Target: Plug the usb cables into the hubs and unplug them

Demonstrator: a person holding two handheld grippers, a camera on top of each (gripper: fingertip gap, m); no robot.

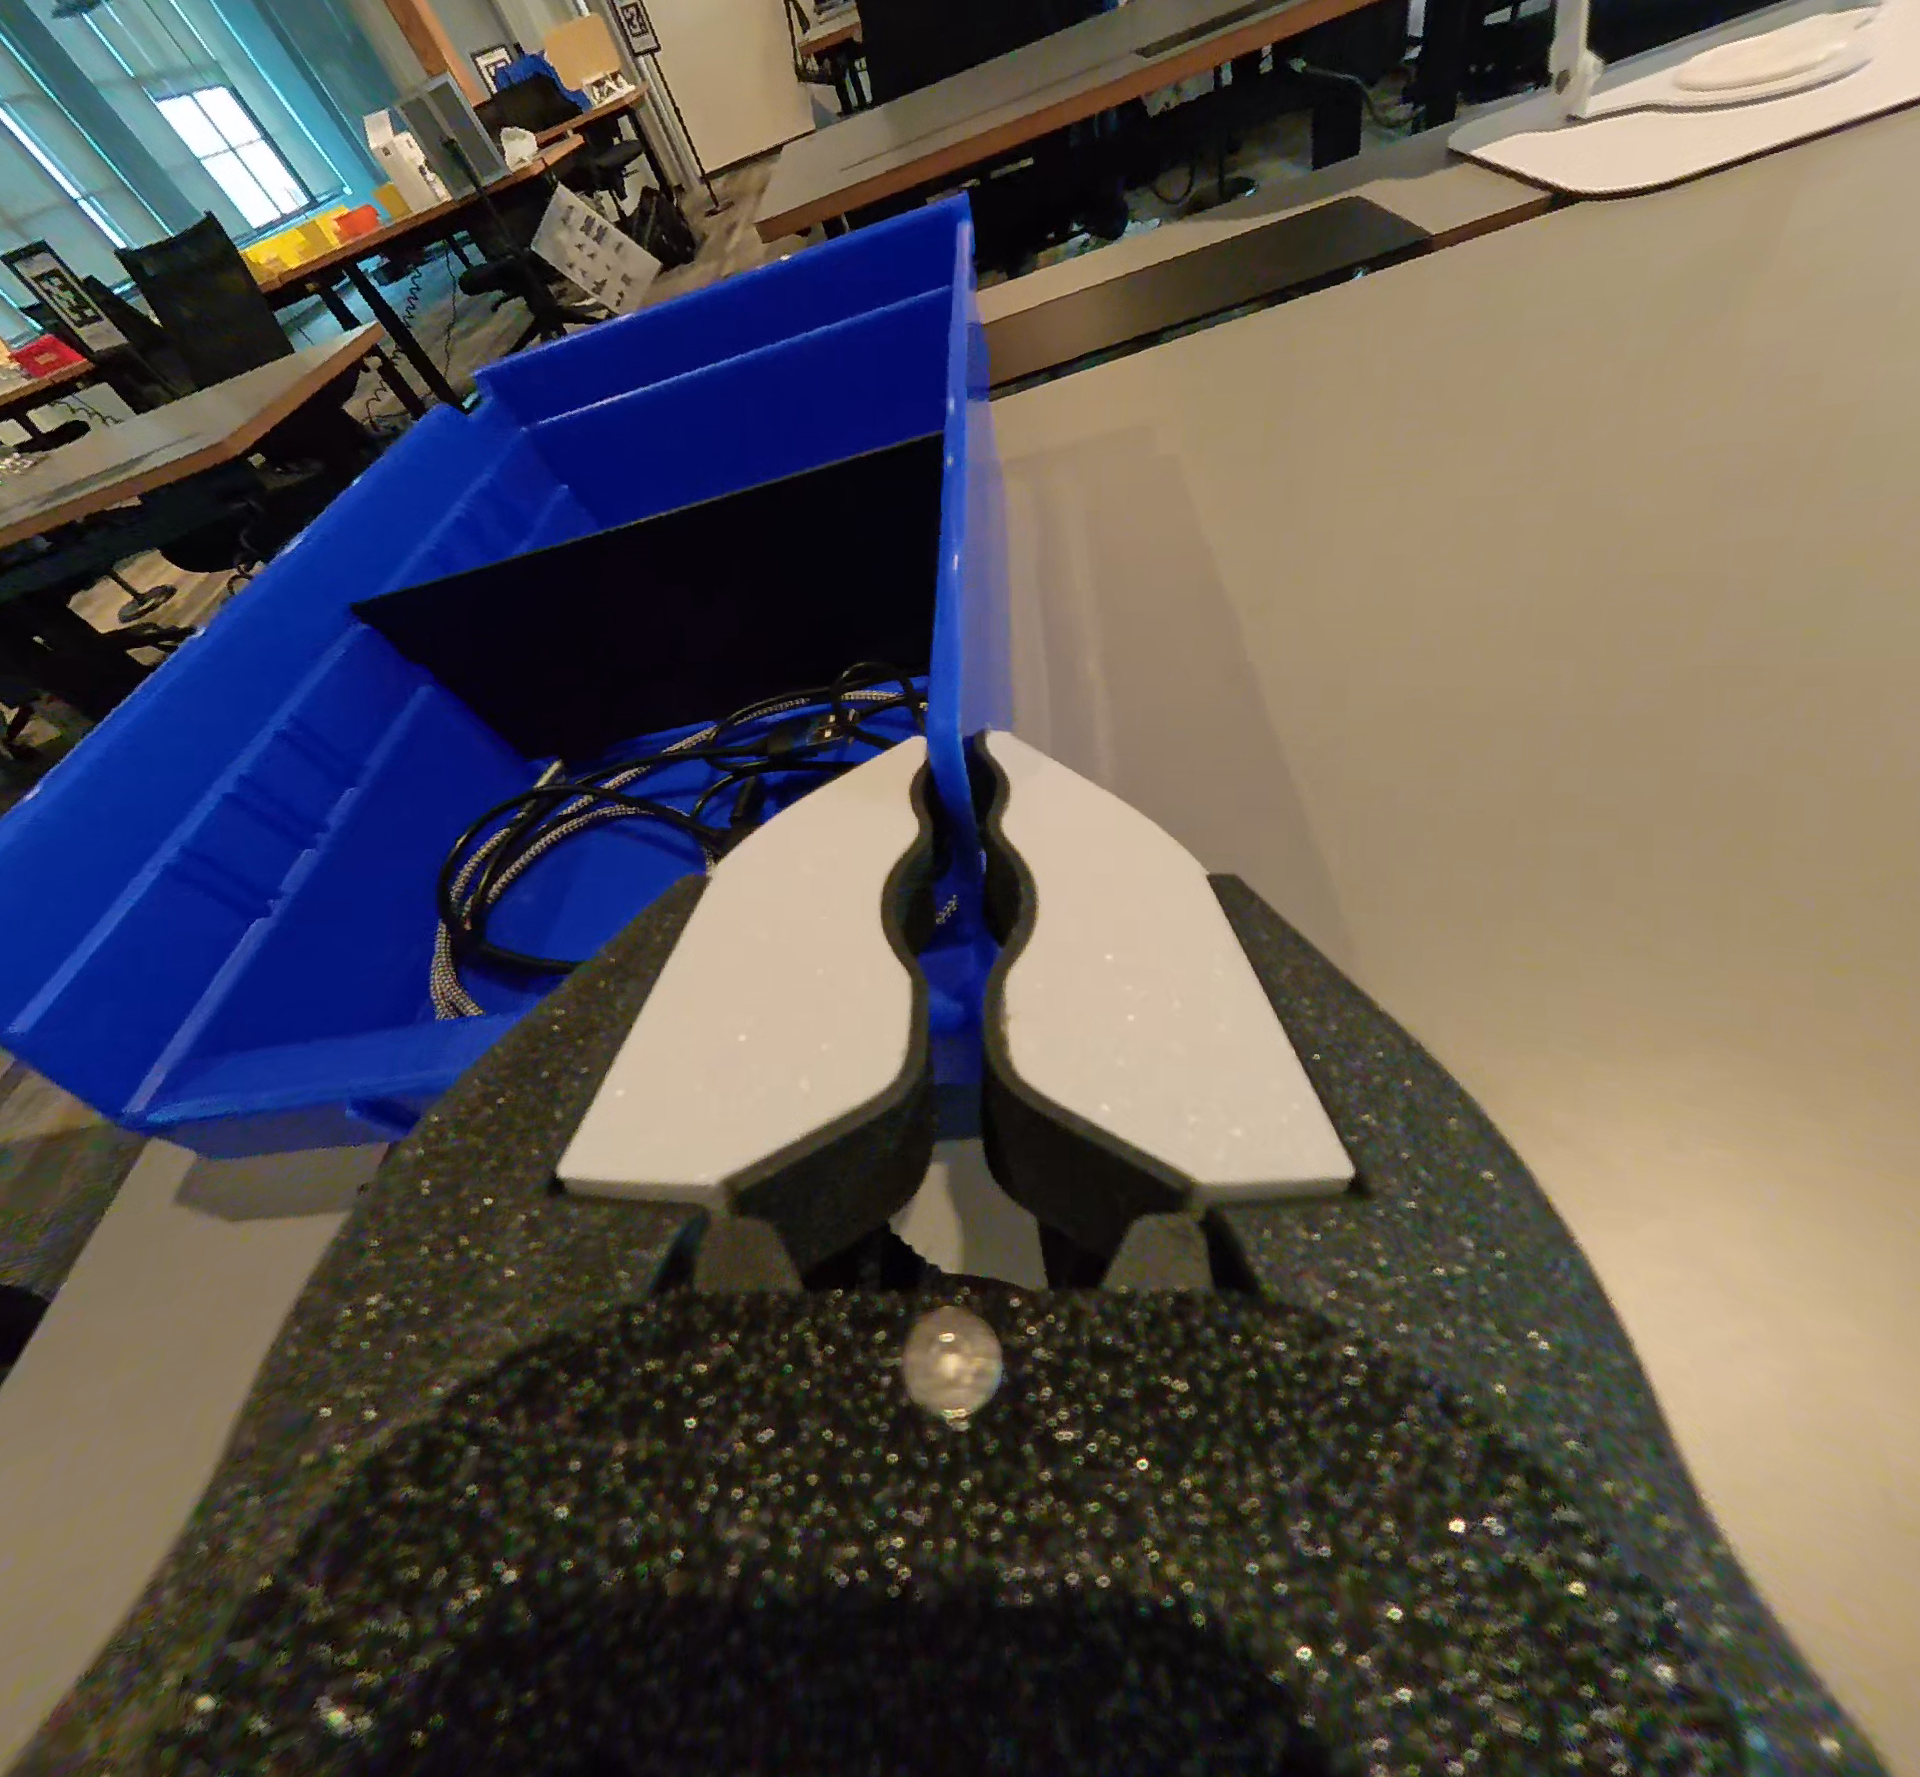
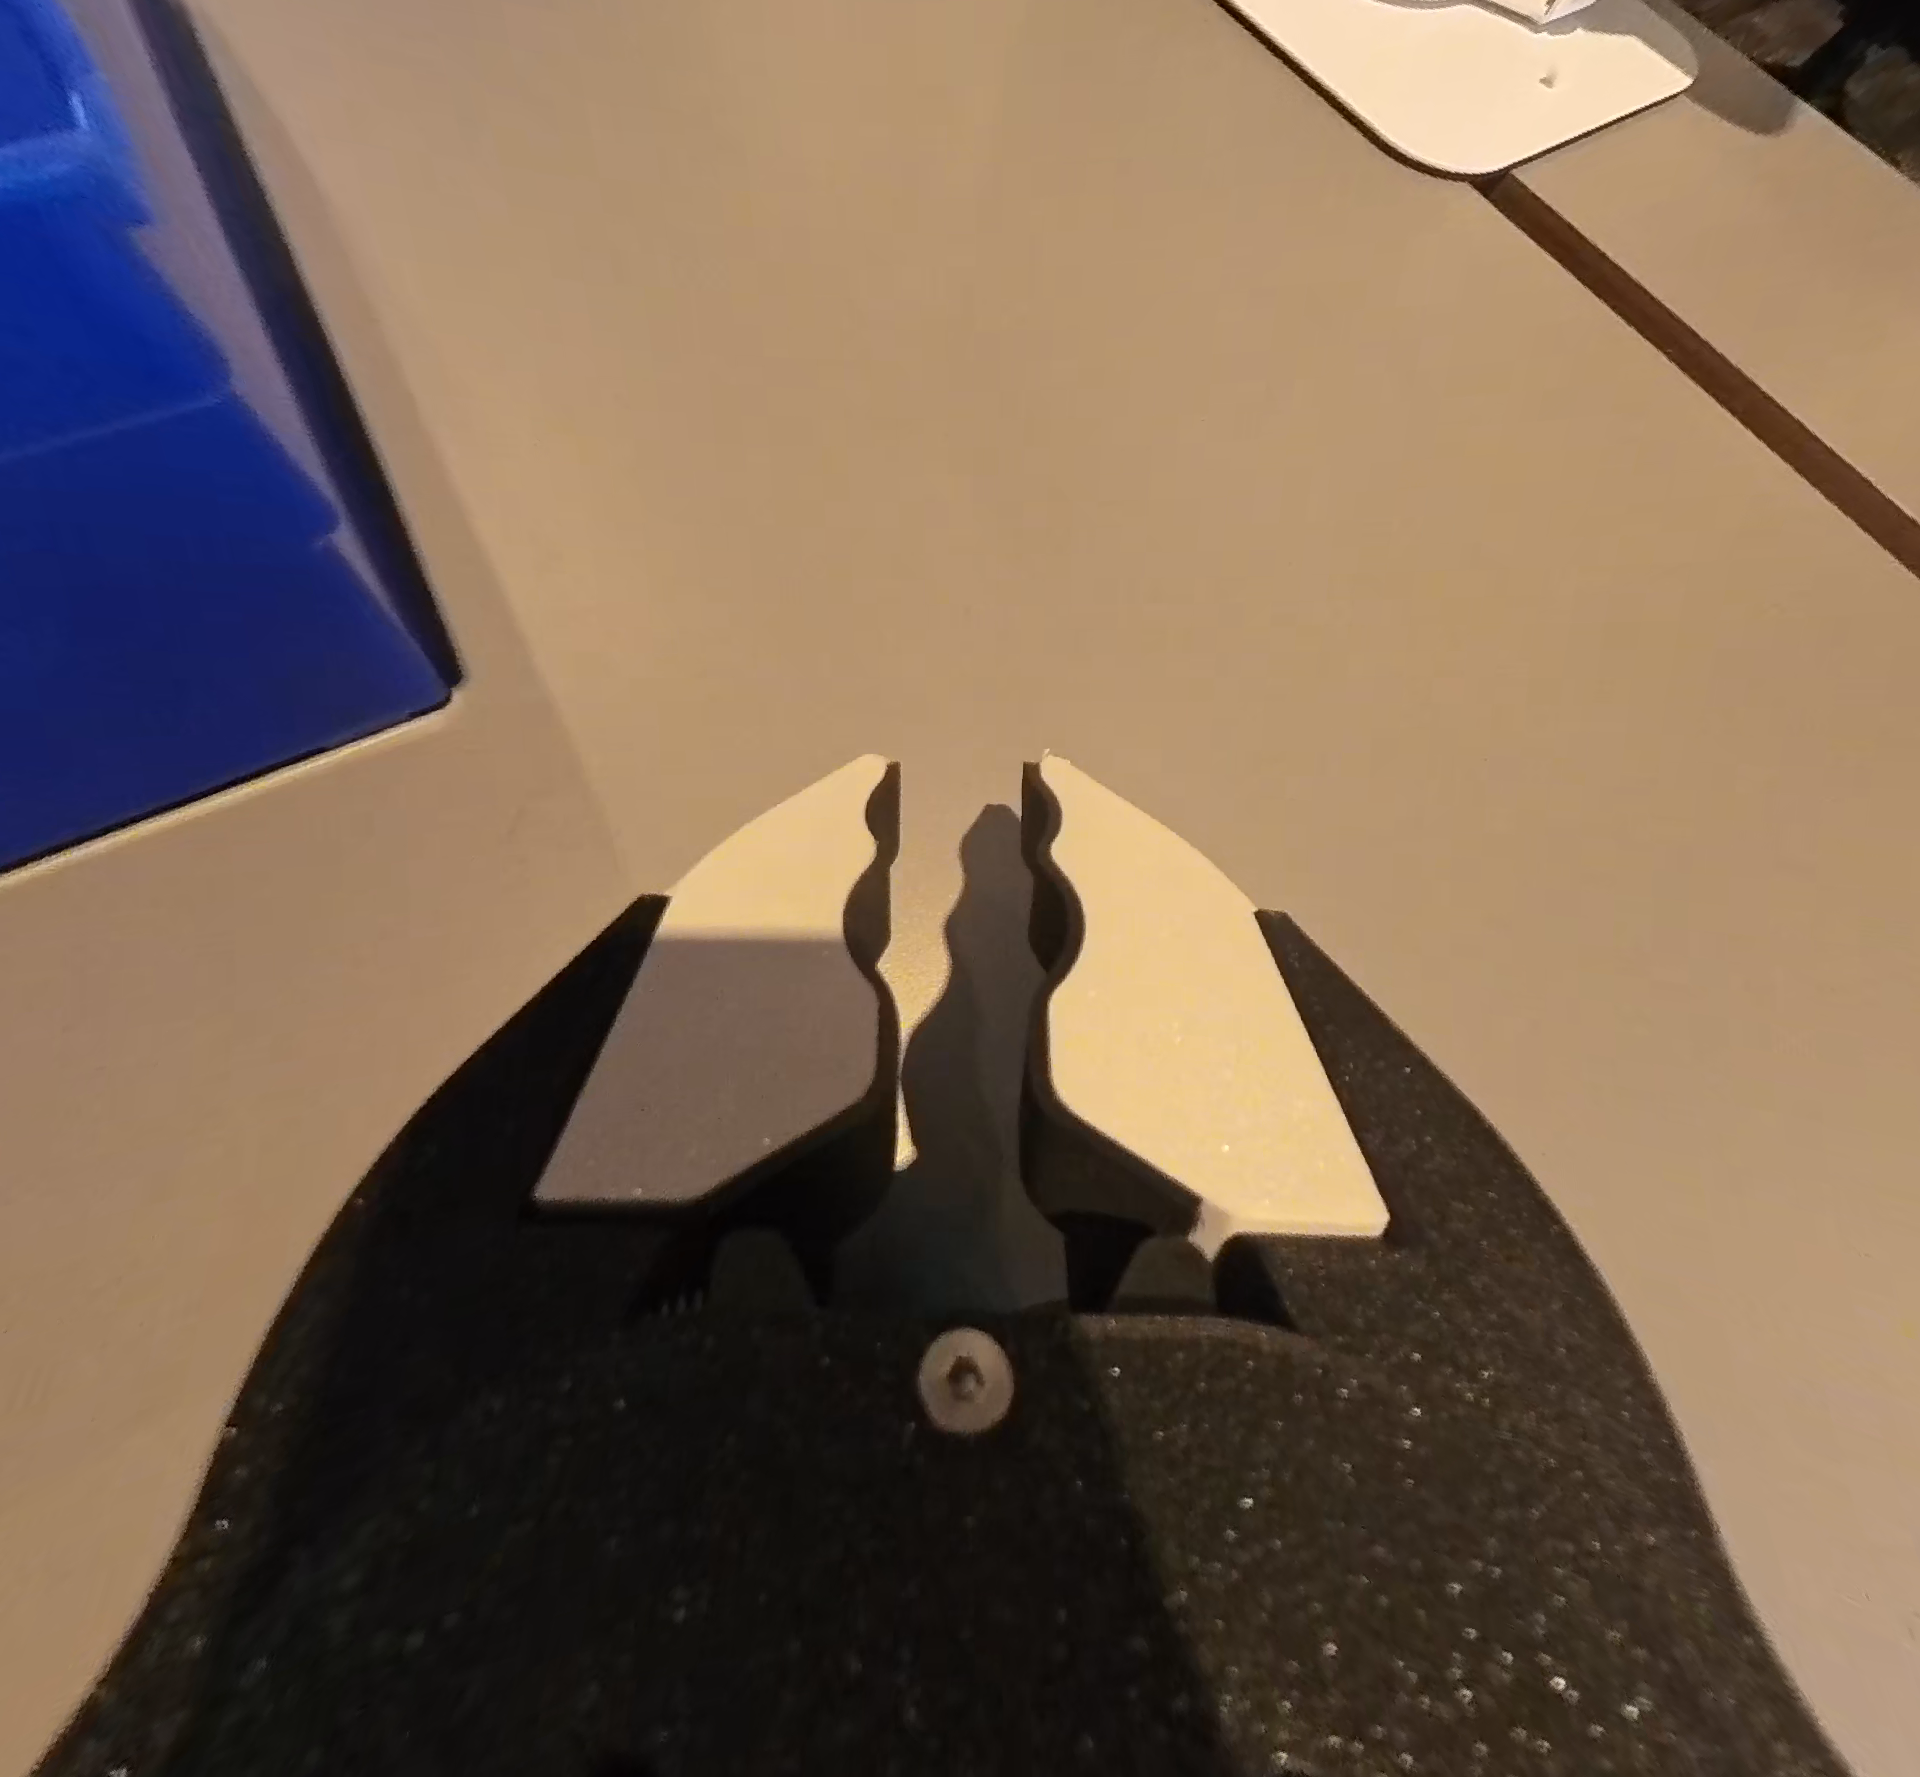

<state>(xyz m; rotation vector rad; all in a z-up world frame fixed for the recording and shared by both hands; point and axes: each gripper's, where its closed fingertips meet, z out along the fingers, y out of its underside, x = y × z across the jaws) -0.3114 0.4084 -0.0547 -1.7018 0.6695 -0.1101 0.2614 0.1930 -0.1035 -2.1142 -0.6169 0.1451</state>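
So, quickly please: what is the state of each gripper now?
Left gripper: closed on the side wall of the blue bin.
Right gripper: slightly open, holding nothing, over the table.

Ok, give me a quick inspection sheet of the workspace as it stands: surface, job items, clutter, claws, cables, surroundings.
Surface: grey table, bare under the right claw.
Job's things: blue bin at the table's left edge, a black divider across it; no hub seen.
Clutter: white flat base with a round pad, at the far right of the table.
Claws: left claw shut on the blue bin's right wall; right claw slightly open, empty, over bare table.
Cables: black and braided cables coiled loose in the bin, in front of the divider.
Surroundings: office desks, chairs, windows behind.
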